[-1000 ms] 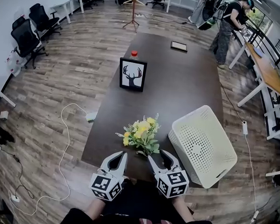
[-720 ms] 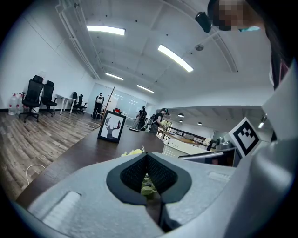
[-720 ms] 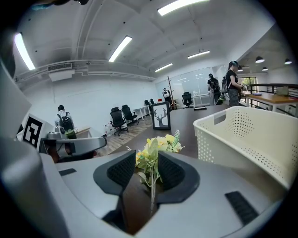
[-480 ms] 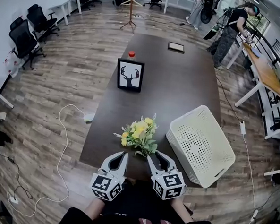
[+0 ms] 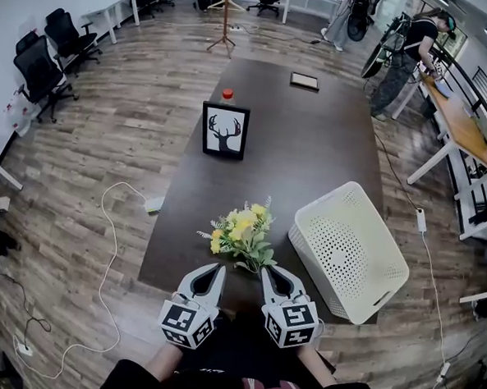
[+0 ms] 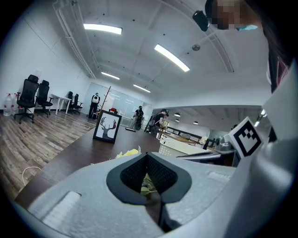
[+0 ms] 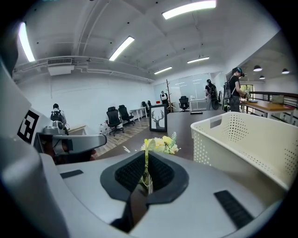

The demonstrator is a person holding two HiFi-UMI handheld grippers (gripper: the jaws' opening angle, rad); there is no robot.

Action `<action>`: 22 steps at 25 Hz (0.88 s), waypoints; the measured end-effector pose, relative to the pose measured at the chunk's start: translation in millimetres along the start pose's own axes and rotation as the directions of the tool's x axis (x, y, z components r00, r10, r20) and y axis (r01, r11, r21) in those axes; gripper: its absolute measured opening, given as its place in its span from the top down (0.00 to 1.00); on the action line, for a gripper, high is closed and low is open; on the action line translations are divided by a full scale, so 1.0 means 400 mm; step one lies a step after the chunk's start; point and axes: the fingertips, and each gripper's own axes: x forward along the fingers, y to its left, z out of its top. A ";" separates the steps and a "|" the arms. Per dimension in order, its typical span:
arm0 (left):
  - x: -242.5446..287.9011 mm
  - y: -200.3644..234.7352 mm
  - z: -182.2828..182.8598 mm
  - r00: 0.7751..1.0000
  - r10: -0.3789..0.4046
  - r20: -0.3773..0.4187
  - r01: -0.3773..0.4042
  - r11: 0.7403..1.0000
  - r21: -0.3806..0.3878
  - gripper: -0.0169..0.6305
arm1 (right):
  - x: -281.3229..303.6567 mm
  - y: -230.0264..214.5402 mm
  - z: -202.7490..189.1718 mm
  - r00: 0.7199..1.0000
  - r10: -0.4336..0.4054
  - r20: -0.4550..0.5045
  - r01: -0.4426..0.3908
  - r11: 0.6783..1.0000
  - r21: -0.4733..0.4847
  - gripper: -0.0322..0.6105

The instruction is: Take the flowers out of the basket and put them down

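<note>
A bunch of yellow flowers [image 5: 243,235] with green leaves lies on the dark table [image 5: 312,153], left of the white perforated basket [image 5: 351,250]. My right gripper [image 5: 265,271] is at the near end of the bunch. Its jaws have just been closing and now pinch the thin stems, with the blooms [image 7: 160,144] showing past the pads in the right gripper view. My left gripper [image 5: 214,270] sits beside it to the left, shut and empty, with the flowers [image 6: 128,153] just beyond its tips. The basket [image 7: 242,139] stands close on the right.
A framed deer picture [image 5: 224,131] stands mid-table, with a red-capped object [image 5: 227,93] behind it and a tablet [image 5: 305,81] at the far end. A white cable [image 5: 109,247] trails on the floor at the left. Office chairs [image 5: 38,62] and a person [image 5: 404,51] are far off.
The right gripper's jaws have closed from wide apart onto the flower stems. The left gripper and the flowers have stayed where they were.
</note>
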 end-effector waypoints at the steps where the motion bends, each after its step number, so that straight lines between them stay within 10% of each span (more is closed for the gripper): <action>1: 0.000 -0.001 0.001 1.000 -0.001 0.000 0.001 1.000 0.001 0.96 | -0.001 -0.004 0.001 1.000 -0.009 0.003 0.009 1.000 0.001 0.91; 22: 0.013 0.027 0.000 1.000 -0.001 0.006 0.001 1.000 -0.025 0.96 | -0.010 -0.008 0.019 0.997 -0.041 0.068 0.040 0.999 0.017 0.94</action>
